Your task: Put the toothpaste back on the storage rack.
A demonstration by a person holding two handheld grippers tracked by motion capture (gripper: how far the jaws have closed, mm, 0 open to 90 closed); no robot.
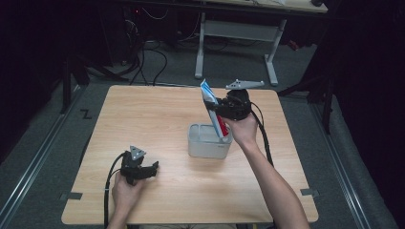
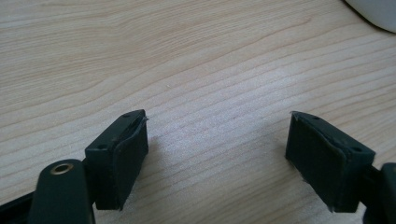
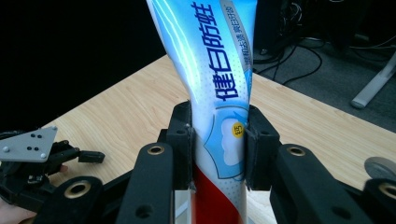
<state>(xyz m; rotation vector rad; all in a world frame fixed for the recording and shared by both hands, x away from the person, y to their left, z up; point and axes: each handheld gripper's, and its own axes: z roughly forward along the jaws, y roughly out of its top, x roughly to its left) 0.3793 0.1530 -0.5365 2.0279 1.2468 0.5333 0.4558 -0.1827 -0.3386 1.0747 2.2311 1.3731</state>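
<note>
High view: right gripper (image 1: 217,110) clamps a toothpaste tube (image 1: 210,106) over the clear bin (image 1: 208,145) mid-tabletop; left gripper (image 1: 152,168), jaws spread, rests near the front edge.

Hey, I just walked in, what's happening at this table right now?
A person sits at a wooden table with a tool in each hand. The right tool is clamped on a blue, white and red toothpaste tube, holding it tilted with its lower end inside a clear plastic container near the middle of the table. The left tool rests low over bare wood nearer the person, open and holding nothing.
</note>
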